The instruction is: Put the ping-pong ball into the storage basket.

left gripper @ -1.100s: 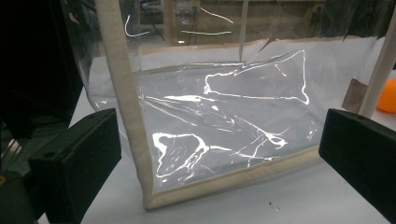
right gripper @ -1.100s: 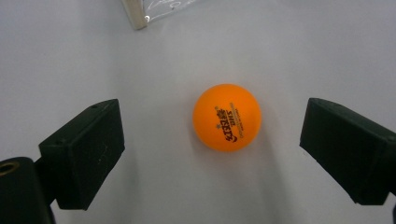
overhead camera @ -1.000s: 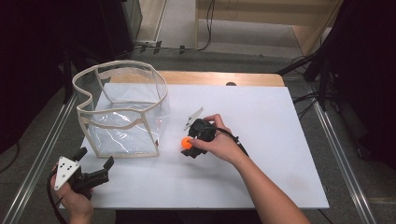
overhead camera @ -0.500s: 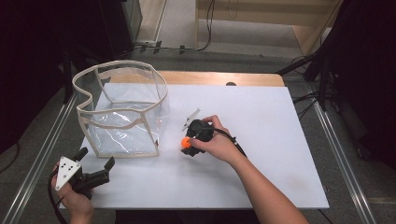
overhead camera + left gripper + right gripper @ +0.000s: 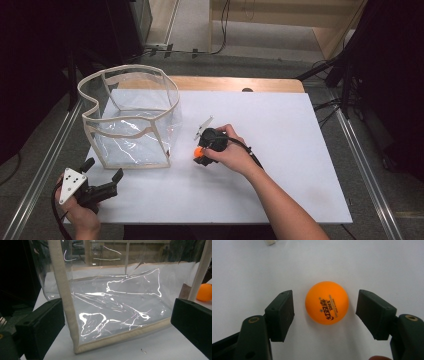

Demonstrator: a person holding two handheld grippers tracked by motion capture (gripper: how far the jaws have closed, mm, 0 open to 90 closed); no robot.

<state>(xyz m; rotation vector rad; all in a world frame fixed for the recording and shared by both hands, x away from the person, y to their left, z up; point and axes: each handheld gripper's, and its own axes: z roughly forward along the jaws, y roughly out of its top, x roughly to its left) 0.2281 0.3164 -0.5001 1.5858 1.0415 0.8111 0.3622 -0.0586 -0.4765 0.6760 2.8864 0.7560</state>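
An orange ping-pong ball (image 5: 327, 302) with dark print lies on the white table sheet, between the two jaws of my right gripper (image 5: 325, 312). The jaws stand open, a small gap on each side of the ball. From above, the ball (image 5: 199, 150) and right gripper (image 5: 201, 155) sit mid-table, just right of a clear plastic bag (image 5: 131, 120) with cream fabric edging. My left gripper (image 5: 102, 177) is open near the table's front left corner, pointed at the bag (image 5: 117, 305); the ball (image 5: 204, 292) peeks past the bag's right edge.
The white sheet (image 5: 280, 150) covers most of the wooden table (image 5: 225, 82). Metal rails (image 5: 367, 170) run along both sides. A small dark spot (image 5: 247, 90) sits at the sheet's far edge. Dark equipment and cables stand beyond the table.
The right gripper has shifted slightly toward the ball and now straddles it. The left gripper has barely moved.
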